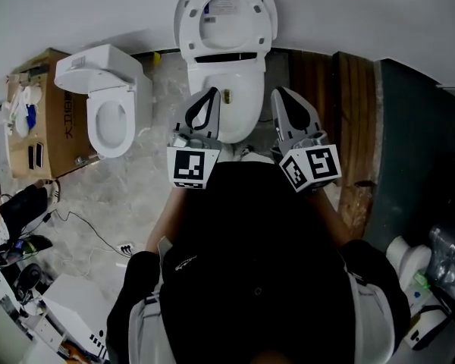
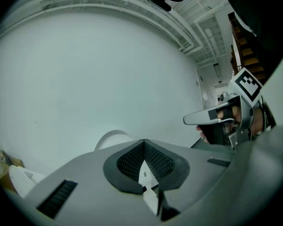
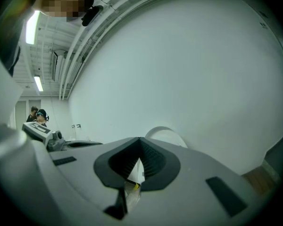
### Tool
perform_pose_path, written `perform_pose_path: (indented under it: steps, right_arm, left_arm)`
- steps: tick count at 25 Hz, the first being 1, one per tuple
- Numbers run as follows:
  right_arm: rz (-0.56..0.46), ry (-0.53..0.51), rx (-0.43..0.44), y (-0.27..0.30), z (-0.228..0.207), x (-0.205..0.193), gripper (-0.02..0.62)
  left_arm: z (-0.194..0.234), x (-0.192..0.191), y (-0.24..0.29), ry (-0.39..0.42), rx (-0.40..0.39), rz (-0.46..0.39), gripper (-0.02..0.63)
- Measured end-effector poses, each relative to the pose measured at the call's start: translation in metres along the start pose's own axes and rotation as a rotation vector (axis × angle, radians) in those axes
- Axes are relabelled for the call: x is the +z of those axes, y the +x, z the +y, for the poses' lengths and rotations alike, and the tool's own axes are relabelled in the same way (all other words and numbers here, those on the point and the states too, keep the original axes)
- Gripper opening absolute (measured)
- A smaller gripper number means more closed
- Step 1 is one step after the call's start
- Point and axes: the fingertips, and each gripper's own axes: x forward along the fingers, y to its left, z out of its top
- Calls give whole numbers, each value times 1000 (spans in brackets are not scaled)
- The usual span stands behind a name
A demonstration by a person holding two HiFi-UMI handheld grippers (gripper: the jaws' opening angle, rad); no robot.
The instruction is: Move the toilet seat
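The person wears a loose black top [image 1: 250, 256]. Pale grey cloth [image 1: 145, 326] at the lower edges may be trousers, though the steep view leaves that unsure. The left gripper [image 1: 210, 97] and right gripper [image 1: 280, 98] each have a smooth grey shell, dark ribbed pads [image 2: 132, 161] and a white cube with black square markers [image 1: 192, 167].

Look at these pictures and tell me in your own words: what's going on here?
A person stands facing a toilet with a hand-held gripper in each hand. The left hand-held gripper and the right hand-held gripper are both shut and grip nothing, held out at either side of the bowl's front. The seat is up, near the wall. A second toilet stands to the left.
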Motion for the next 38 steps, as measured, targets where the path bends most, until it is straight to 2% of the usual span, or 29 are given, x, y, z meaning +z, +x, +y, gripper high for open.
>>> perform_pose_path:
  steps: [5, 9, 20, 24, 31, 38]
  right_arm:
    - [2, -1, 14, -36, 4, -11, 14]
    - [12, 17, 34, -58, 9, -21, 14]
    - [-9, -13, 70, -98, 35, -36, 14]
    - [-16, -26, 59, -113, 35, -34, 14]
    - [-34, -21, 29, -133, 22, -29, 14]
    - [-31, -3, 27, -138, 19, -32, 14]
  left_arm:
    - [-48, -7, -21, -6, -30, 23, 9]
    - [-70, -8, -38, 3, -22, 28, 9]
    - [-84, -24, -89, -19, 49, 33, 9]
    - [-98, -27, -94, -26, 29, 34, 9]
    - [-124, -12, -84, 22, -15, 4, 9]
    - [-132, -13, -81, 20, -26, 16, 9]
